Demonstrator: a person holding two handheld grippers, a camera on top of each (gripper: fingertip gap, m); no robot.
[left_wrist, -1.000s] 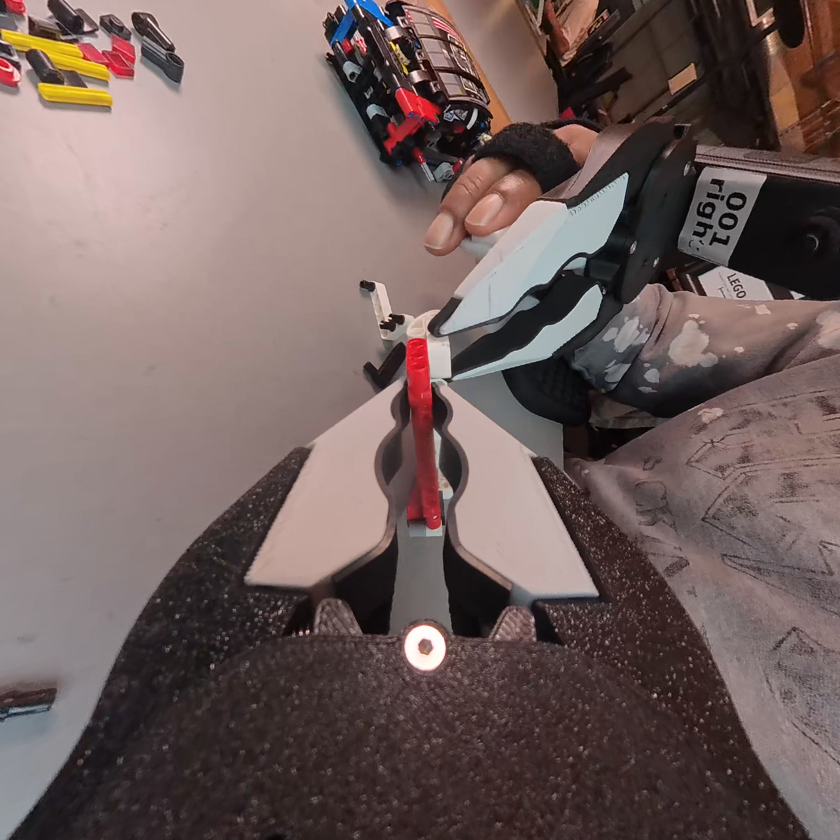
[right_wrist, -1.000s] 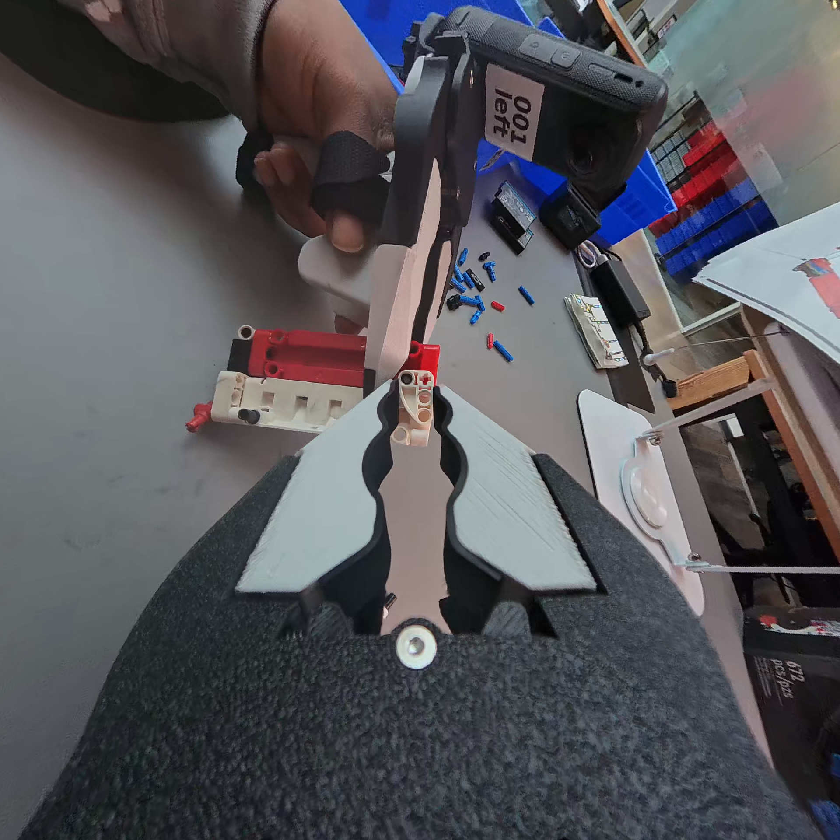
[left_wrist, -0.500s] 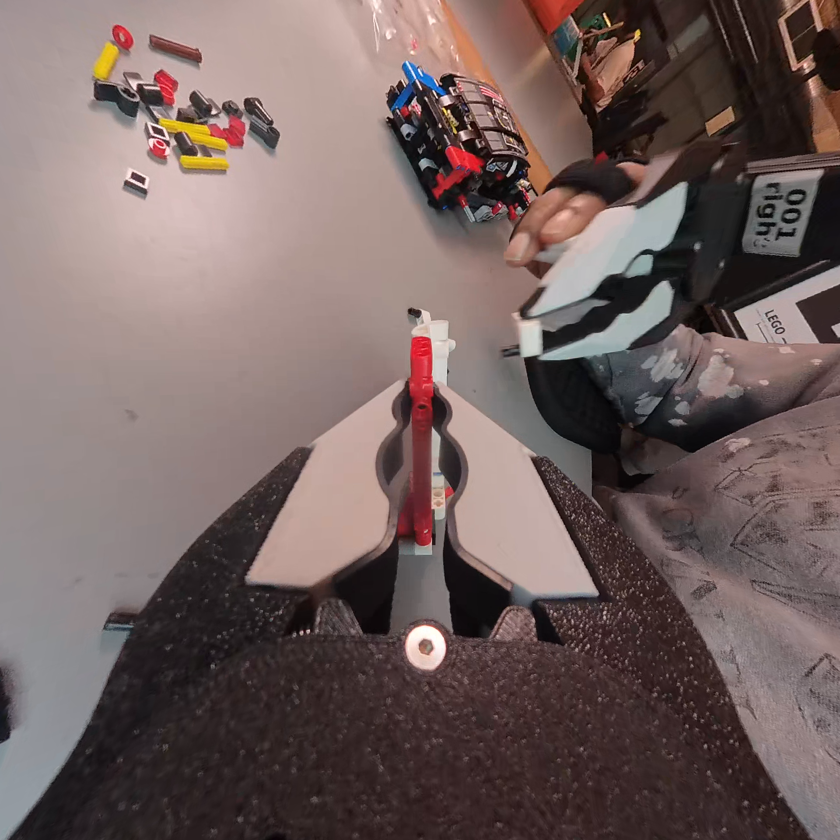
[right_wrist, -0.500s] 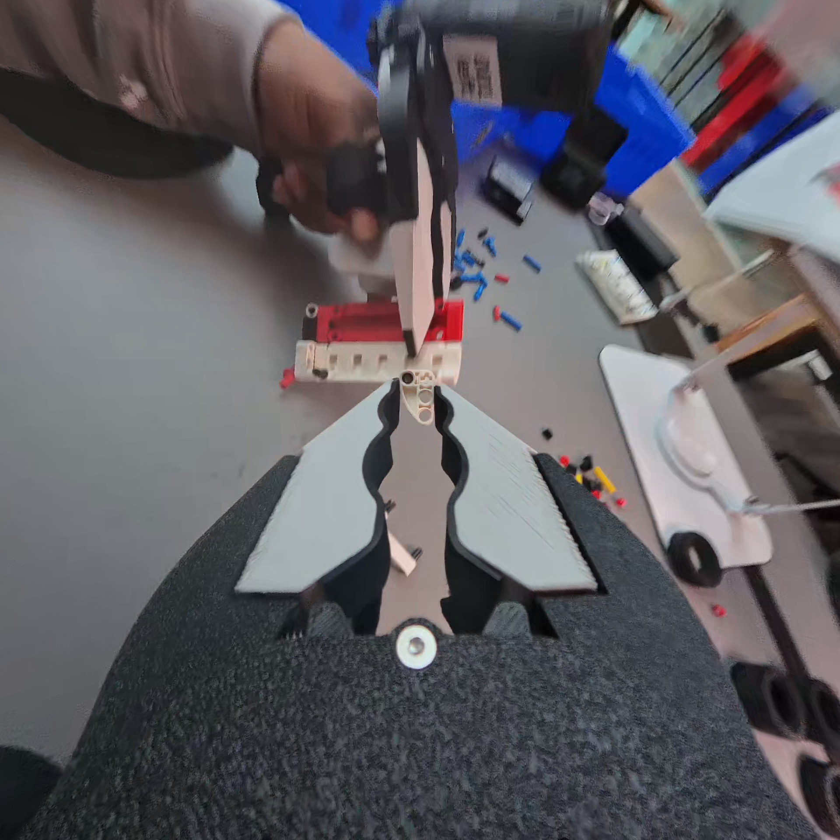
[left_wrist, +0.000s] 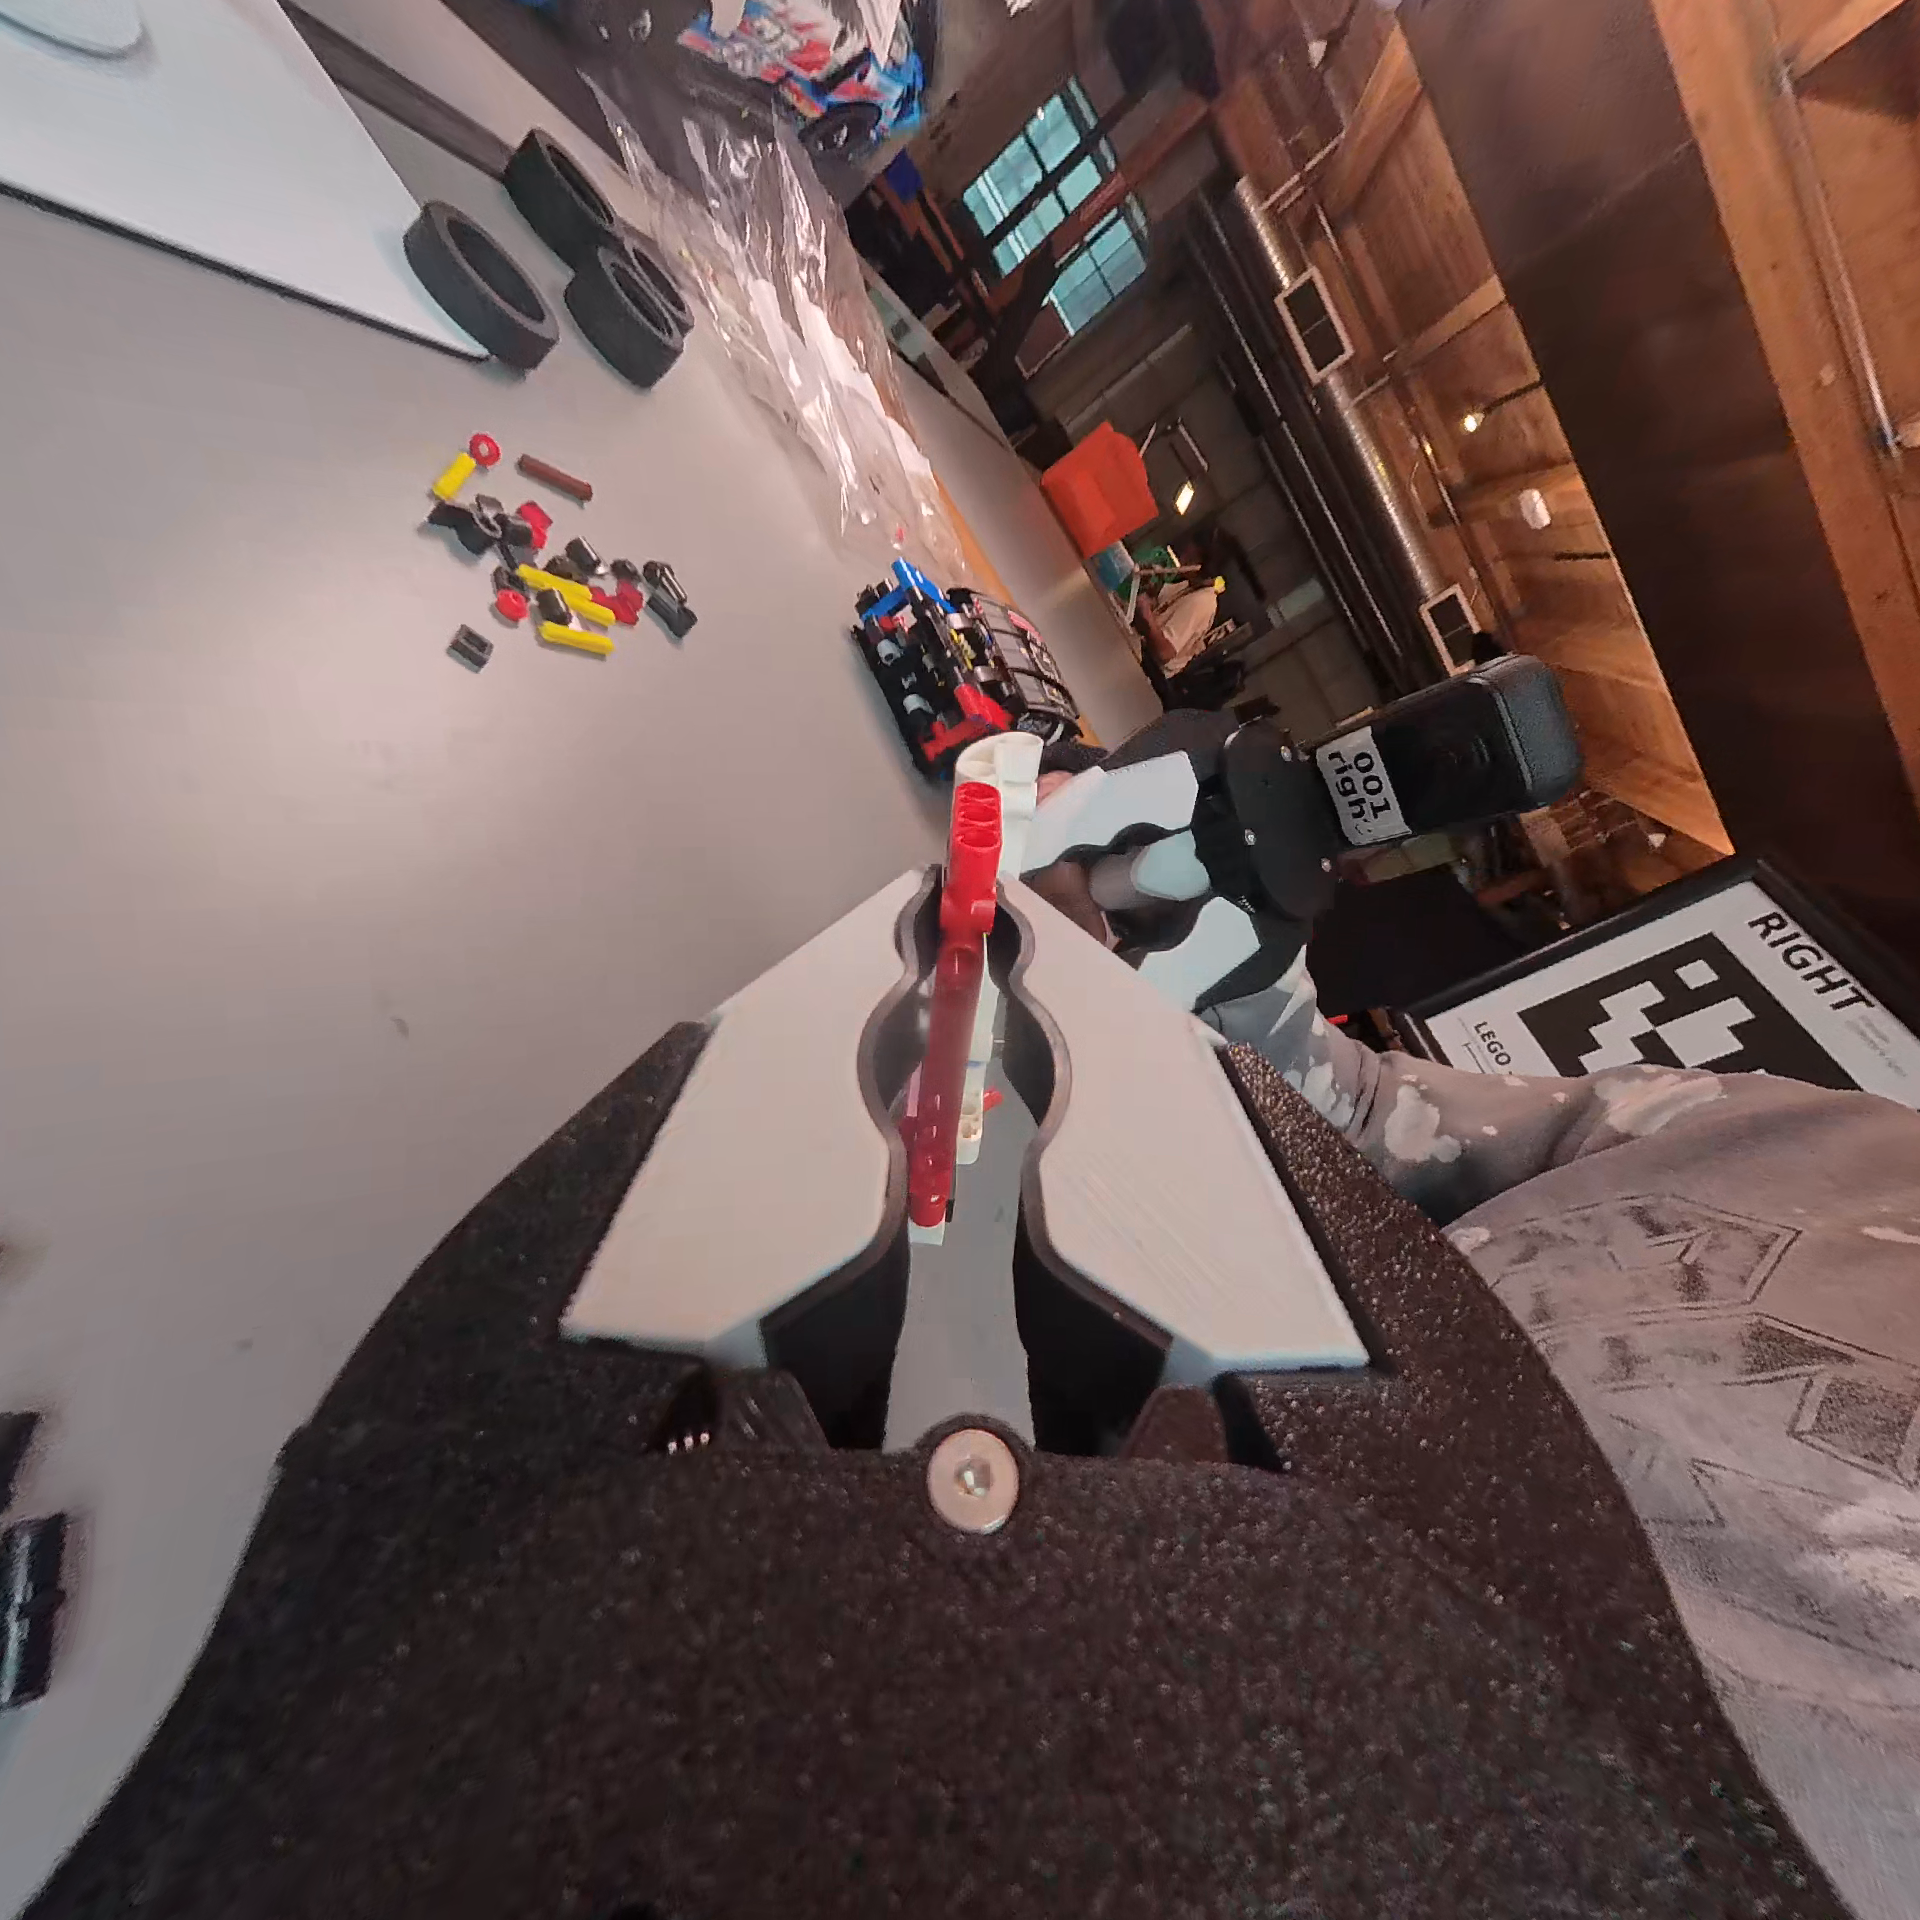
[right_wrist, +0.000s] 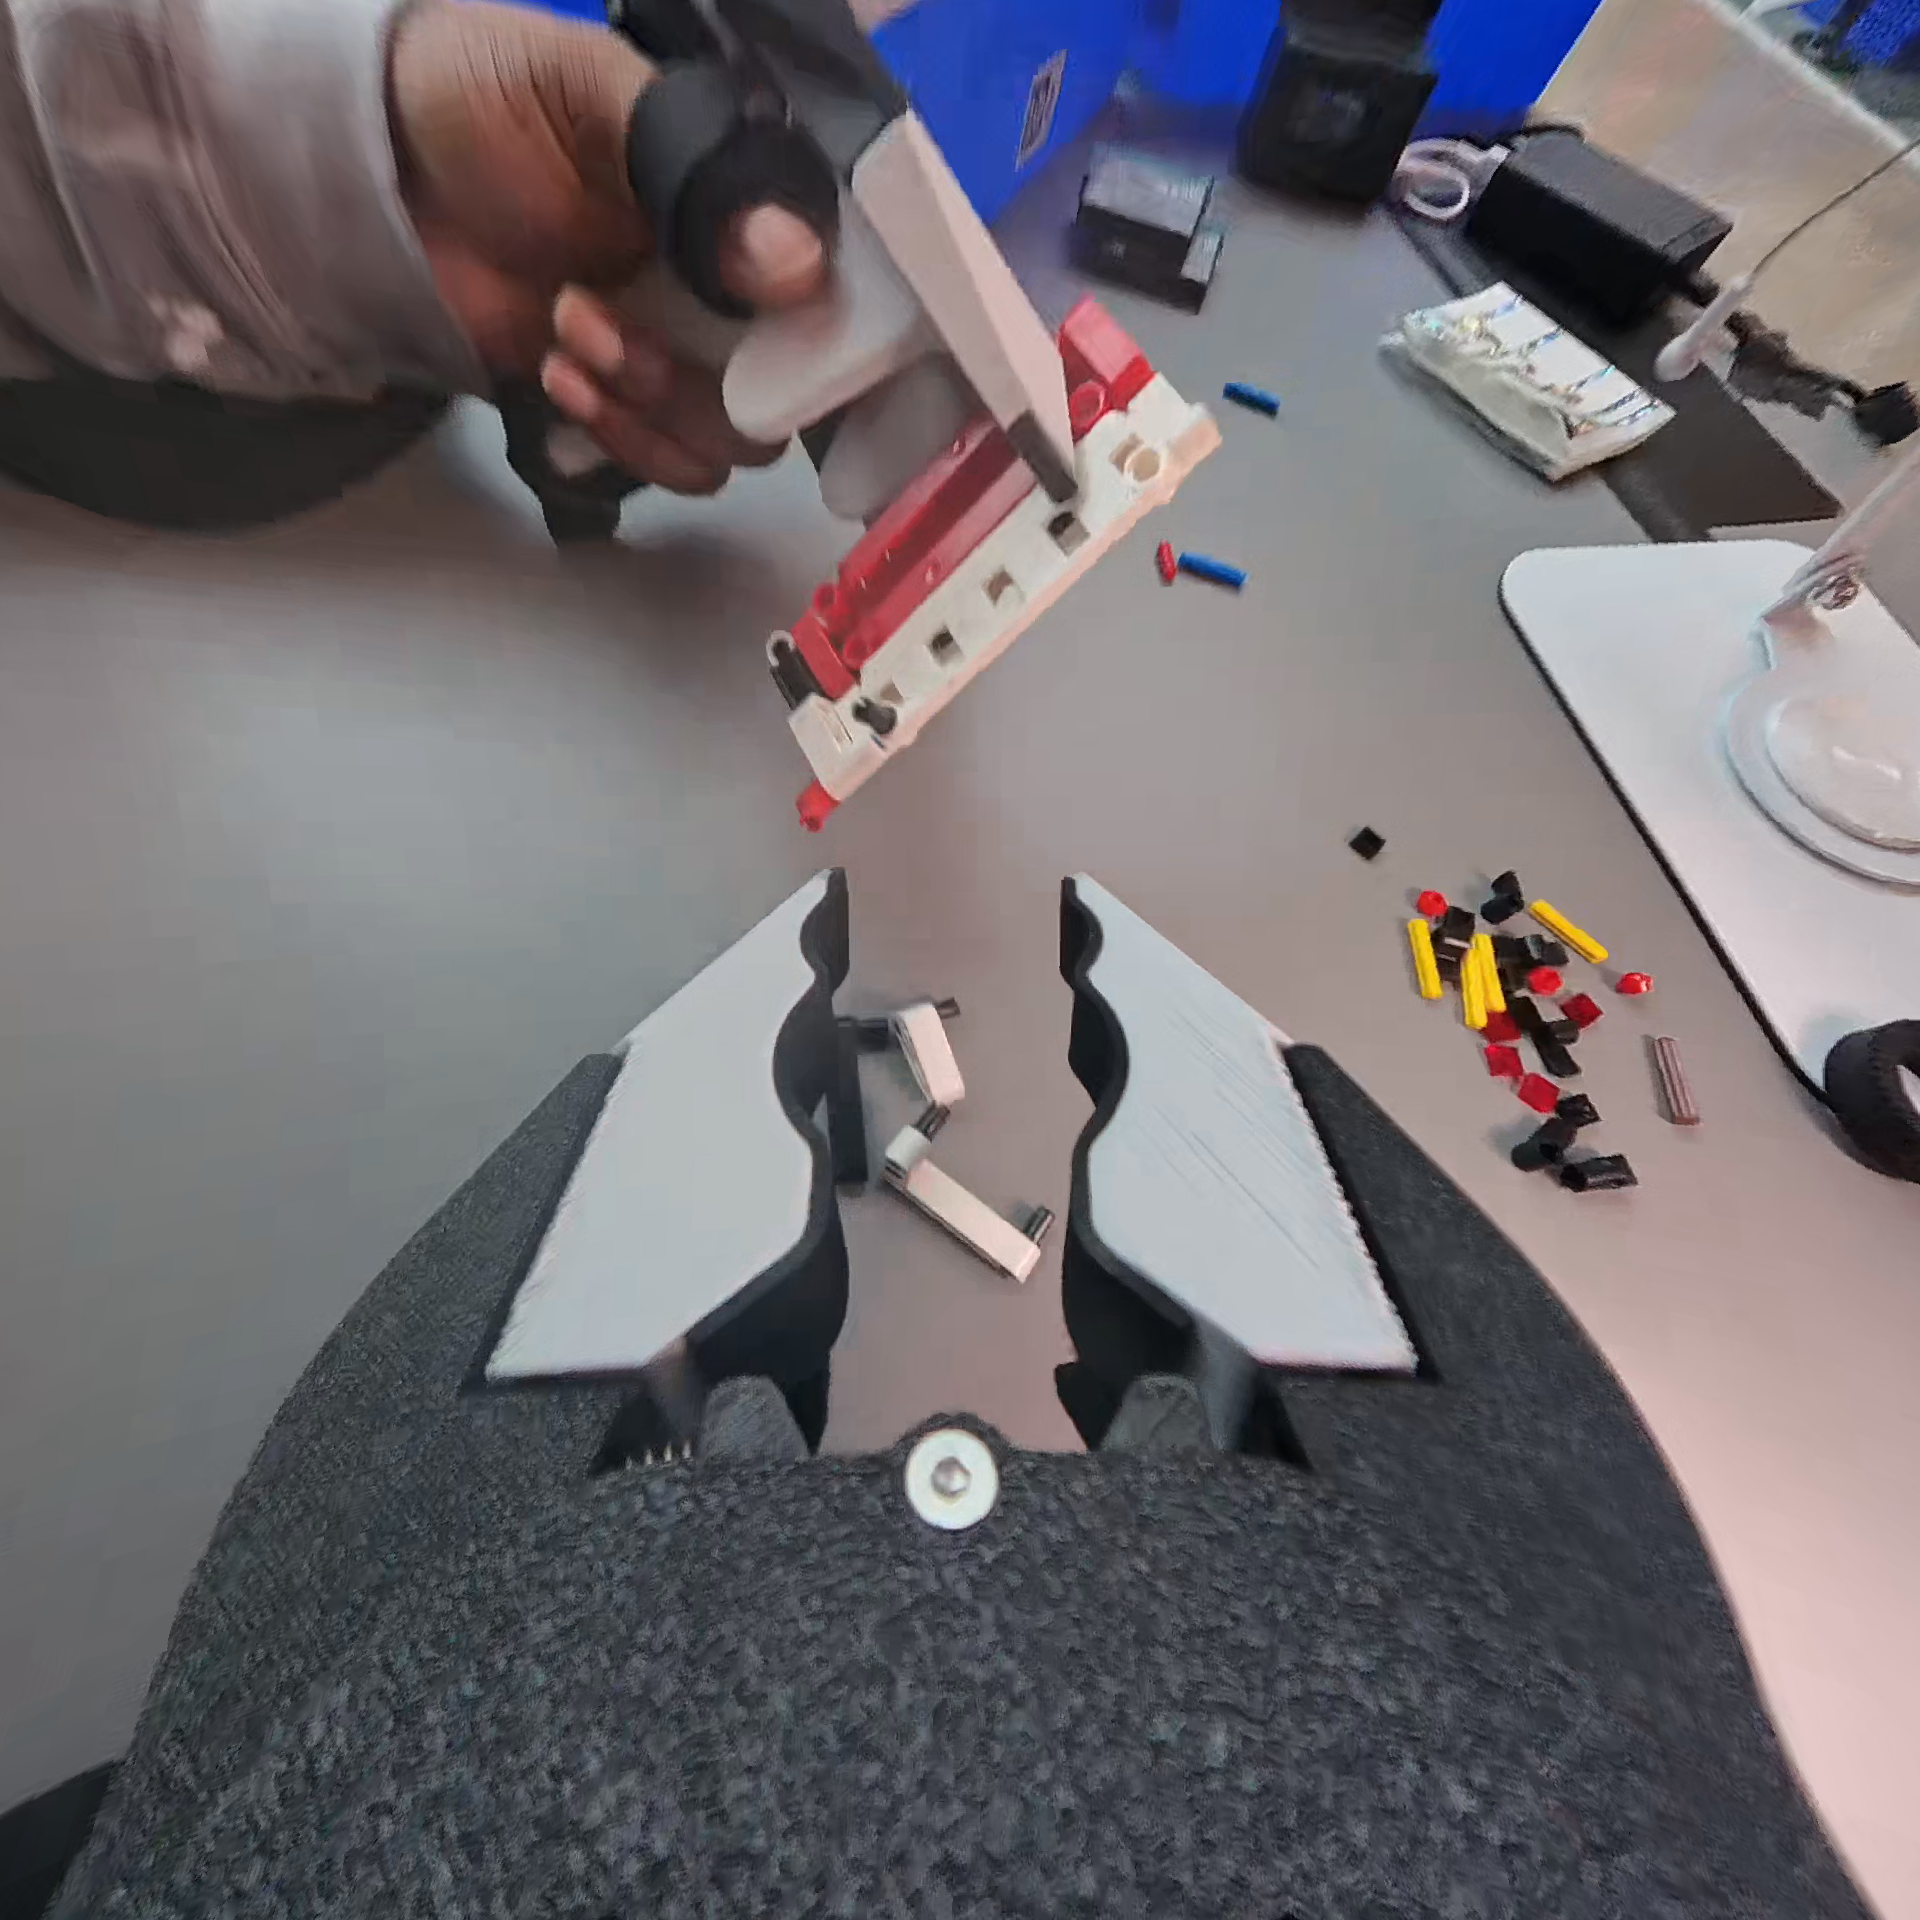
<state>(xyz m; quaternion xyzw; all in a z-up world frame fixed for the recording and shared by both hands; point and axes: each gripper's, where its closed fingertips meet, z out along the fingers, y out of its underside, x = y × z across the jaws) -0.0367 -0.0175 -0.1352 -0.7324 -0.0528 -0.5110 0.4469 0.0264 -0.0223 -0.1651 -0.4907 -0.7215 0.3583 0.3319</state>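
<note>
My left gripper (left_wrist: 961, 904) is shut on a red-and-white brick assembly (left_wrist: 951, 1039) and holds it edge-on above the grey table (left_wrist: 312, 935). A small white piece (left_wrist: 1000, 769) sticks out at the assembly's far tip. In the right wrist view the left gripper (right_wrist: 1049, 457) holds the assembly (right_wrist: 966, 592) tilted in the air. My right gripper (right_wrist: 954, 883) is open and empty, back from the assembly. Two white beams with black pins (right_wrist: 961, 1216) lie on the table between its fingers. It also shows in the left wrist view (left_wrist: 1101, 862), just behind the assembly.
A pile of small yellow, red and black pieces (right_wrist: 1507, 997) lies to the right; it also shows in the left wrist view (left_wrist: 551, 582). Black tyres (left_wrist: 488, 281), a white board (right_wrist: 1662, 707), a part-built model car (left_wrist: 956, 665), blue pins (right_wrist: 1210, 568) and black boxes (right_wrist: 1143, 223) lie around.
My right gripper has opened, let go of the small white piece and drawn back. My left gripper has lifted the assembly off the table and tilted it.
</note>
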